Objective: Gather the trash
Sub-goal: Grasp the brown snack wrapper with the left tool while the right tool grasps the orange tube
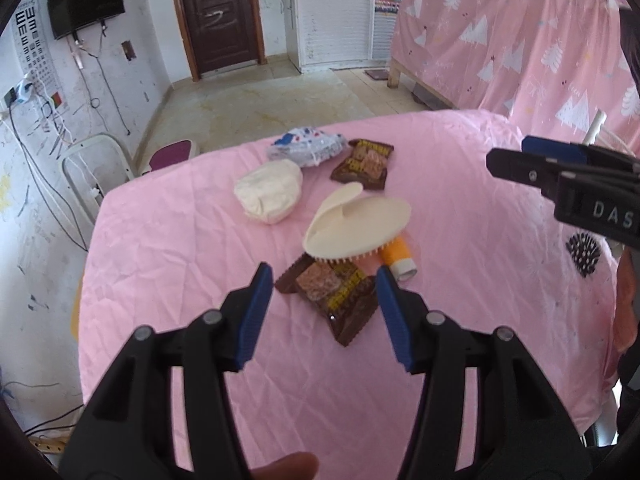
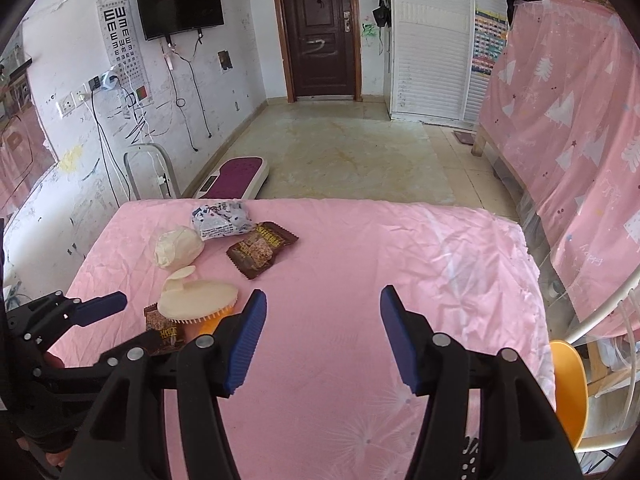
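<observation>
On the pink table (image 1: 160, 280) two brown snack wrappers are lying, the near wrapper (image 1: 332, 292) running diagonally under the open, empty left gripper (image 1: 320, 276), while the right gripper (image 2: 320, 300) is hovering open.

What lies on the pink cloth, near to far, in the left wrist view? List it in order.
Near brown snack wrapper → cream brush → crumpled white wad → far brown snack wrapper → white and blue printed wrapper. The orange tube beside the brush is left out, since it overlaps.
</observation>
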Tool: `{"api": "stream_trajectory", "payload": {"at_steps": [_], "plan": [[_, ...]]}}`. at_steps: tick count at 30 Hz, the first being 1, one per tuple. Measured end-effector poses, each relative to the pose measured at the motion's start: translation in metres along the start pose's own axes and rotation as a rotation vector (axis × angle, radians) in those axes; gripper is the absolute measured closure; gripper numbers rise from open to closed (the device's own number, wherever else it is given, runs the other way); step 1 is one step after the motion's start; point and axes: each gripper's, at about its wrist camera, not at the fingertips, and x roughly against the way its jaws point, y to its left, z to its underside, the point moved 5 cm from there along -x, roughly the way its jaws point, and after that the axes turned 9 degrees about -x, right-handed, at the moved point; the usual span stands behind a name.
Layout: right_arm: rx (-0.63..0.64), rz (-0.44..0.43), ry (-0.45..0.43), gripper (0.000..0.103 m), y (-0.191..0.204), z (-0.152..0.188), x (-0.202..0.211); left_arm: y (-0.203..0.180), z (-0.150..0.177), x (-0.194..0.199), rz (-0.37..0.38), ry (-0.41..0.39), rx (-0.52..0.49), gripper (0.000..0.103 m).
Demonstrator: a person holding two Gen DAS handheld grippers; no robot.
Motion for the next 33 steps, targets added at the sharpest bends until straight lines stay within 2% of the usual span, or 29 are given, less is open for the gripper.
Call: {"api": "stream_trajectory", "payload": {"at_steps": [3, 8, 14, 17, 21, 22, 23, 33], "plan": [[0.001, 0.001, 0.007, 0.054, 0.002, 0.000, -0.003, -0.001, 0.003, -0.009, 0.008, 0.019, -0.015, 0.045], [-0.002, -0.001, 0.013, 0.054, 0.003, 0.001, -0.006, -0.003, 0.001, -0.025, -0.013, 0.047, -0.039, 0.045], [-0.001, -0.008, 0.027, 0.054, 0.004, 0.003, -0.010, -0.003, -0.005, -0.032, -0.054, 0.039, -0.059, 0.045], [0.002, -0.010, 0.034, 0.054, 0.007, 0.004, -0.014, 0.001, -0.002, -0.032, -0.055, 0.035, -0.053, 0.054], [0.008, -0.015, 0.039, 0.054, 0.011, 0.003, -0.016, 0.004, 0.001, -0.029, -0.050, 0.028, -0.043, 0.060], [0.010, -0.017, 0.040, 0.054, 0.013, 0.003, -0.016, 0.005, 0.002, -0.028, -0.050, 0.028, -0.039, 0.067], [0.013, -0.019, 0.041, 0.054, 0.015, 0.003, -0.016, 0.006, 0.002, -0.028, -0.041, 0.031, -0.034, 0.069], [0.051, -0.051, 0.059, 0.054, 0.042, 0.003, -0.027, 0.018, 0.012, -0.019, -0.052, 0.026, 0.002, 0.069]]}}
